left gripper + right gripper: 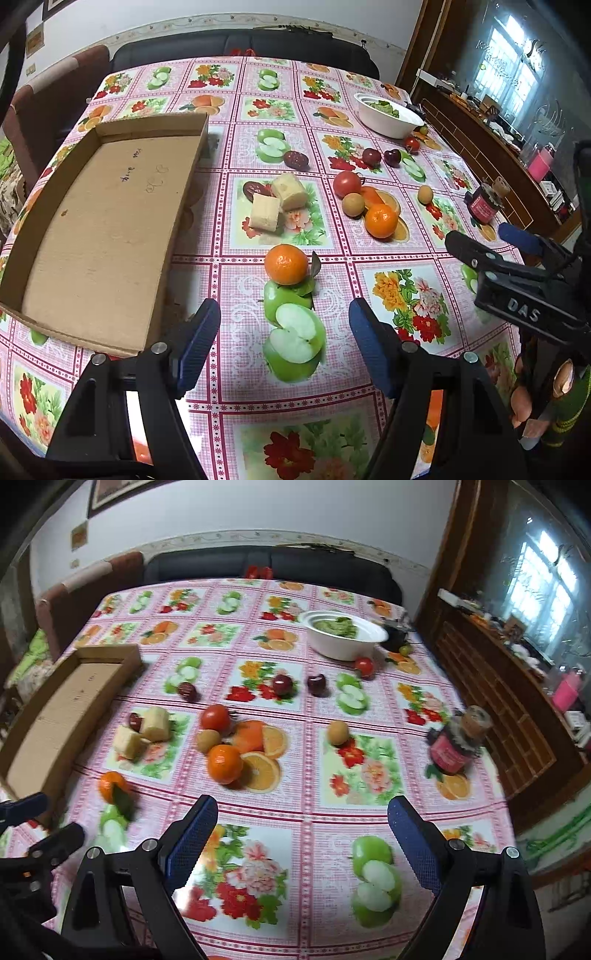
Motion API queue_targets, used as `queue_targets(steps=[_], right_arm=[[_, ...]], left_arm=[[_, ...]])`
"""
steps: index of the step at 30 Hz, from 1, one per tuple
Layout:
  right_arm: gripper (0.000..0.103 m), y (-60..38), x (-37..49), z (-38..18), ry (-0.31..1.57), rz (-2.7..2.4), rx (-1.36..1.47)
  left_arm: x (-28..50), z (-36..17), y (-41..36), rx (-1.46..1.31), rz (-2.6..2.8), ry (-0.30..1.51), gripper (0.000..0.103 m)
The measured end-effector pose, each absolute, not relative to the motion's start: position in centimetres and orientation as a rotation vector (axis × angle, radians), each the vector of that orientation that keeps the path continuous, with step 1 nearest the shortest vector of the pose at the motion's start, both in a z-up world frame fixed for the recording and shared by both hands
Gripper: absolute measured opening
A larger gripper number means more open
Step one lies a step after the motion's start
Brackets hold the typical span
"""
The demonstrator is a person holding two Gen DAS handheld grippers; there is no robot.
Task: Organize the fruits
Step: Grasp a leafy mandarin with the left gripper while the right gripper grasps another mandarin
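Observation:
Loose fruit lies on a fruit-print tablecloth. A mandarin with a leaf sits just ahead of my open left gripper, whose blue pads hold nothing. Further right lie a second mandarin, a tomato, a brown round fruit and another. Dark red fruits lie beyond. An empty cardboard tray is on the left. My right gripper is open and empty over the near cloth.
Two pale cake pieces lie beside the tray. A white bowl of greens stands at the far right, a small tomato near it. A red jar stands near the right edge. A sofa is behind.

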State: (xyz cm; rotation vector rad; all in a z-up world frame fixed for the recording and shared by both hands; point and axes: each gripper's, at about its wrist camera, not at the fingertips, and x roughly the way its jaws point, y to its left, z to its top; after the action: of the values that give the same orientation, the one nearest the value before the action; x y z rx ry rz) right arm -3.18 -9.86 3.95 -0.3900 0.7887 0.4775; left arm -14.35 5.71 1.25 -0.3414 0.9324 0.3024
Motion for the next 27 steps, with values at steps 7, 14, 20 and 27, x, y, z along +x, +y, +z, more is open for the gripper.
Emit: queue_targets(steps=[7,14,20,27], right_arm=[[0.065,-9.0,-2.6,2.2,0.863,0.659,-0.302],[0.052,-6.6,-0.3,-0.4,0.944,0.744,-0.253],[0.043,-4.9,1.6,-2.0,0.985,0.743,-0.26],[0.034,-4.4,2.2,-2.9,0.997,0.761,-0.267]], left_arm=[[-12.5,0.2,6.3,-0.336,0.305,0.951,0.072],[-9.7,-1.8,6.7,-0.304,0.317,0.986,0.071],[-7.9,-3.1,6.5,-0.266,0.328,1.015,0.064],[-7.5,-3.1,6.0,-0.197,0.35,1.033,0.032]])
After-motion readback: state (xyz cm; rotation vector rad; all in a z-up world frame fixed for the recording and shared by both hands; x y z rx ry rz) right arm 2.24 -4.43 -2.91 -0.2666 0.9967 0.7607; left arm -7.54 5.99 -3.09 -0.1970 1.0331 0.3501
